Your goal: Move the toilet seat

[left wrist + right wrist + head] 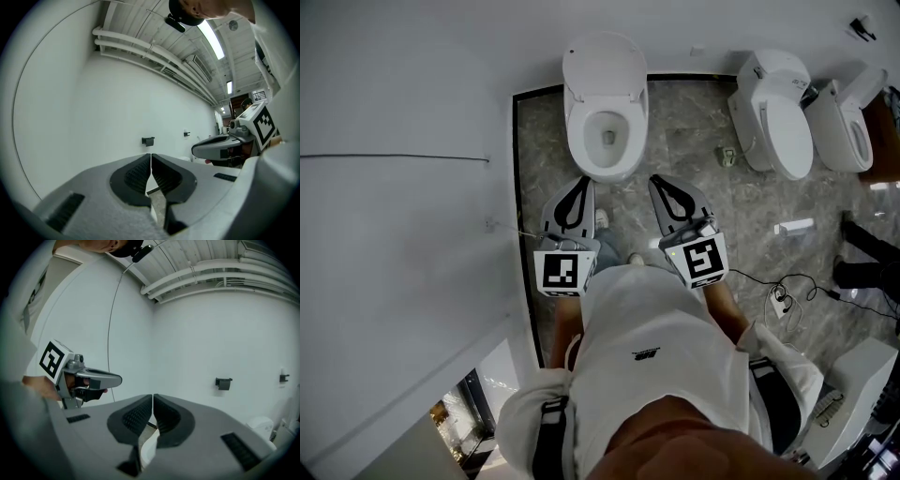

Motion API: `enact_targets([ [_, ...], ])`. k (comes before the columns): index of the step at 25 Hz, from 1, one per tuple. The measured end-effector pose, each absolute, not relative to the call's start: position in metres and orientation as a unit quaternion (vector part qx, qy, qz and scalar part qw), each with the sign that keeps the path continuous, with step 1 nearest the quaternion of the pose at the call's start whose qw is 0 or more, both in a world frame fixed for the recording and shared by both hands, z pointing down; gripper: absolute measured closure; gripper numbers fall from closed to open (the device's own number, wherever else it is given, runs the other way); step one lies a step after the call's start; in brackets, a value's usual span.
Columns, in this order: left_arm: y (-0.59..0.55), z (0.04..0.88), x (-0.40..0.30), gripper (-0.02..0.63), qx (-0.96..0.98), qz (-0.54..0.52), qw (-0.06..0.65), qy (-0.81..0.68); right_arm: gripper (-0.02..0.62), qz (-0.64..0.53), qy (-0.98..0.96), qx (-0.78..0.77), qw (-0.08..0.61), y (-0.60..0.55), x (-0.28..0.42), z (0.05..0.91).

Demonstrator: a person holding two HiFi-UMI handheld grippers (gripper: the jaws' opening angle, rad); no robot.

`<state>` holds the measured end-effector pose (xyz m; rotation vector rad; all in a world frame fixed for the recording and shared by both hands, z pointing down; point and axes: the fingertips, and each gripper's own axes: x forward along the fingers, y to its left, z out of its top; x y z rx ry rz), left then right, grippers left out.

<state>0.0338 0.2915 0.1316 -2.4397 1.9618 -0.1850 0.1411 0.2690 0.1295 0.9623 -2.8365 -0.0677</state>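
Note:
A white toilet (605, 103) stands against the far wall on the marble floor. Its lid (602, 61) is raised and the seat ring (581, 141) lies around the open bowl. My left gripper (580, 180) and right gripper (657, 179) hover side by side just short of the bowl's front rim, both shut and empty. In the left gripper view the jaws (151, 158) meet with nothing between them. The right gripper view shows its jaws (153, 398) pressed together too, and a white sliver of the toilet (149, 448) shows below them.
Two more white toilets (778, 122) (846, 127) stand to the right. Cables (783, 298) and a small white box (794, 226) lie on the floor, and a person's shoes (861, 258) are at the right edge. A white wall (403, 187) runs along the left, and a black paper holder (224, 383) hangs on the far wall.

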Motion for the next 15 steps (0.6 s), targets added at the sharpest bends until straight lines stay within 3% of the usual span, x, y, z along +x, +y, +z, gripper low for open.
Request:
enact_targets([
  [15, 0.202, 0.150, -0.031, 0.575, -0.803, -0.046, -0.018, 0.594, 0.563, -0.008, -0.929, 0.358, 0.087, 0.186, 0.078, 0.140],
])
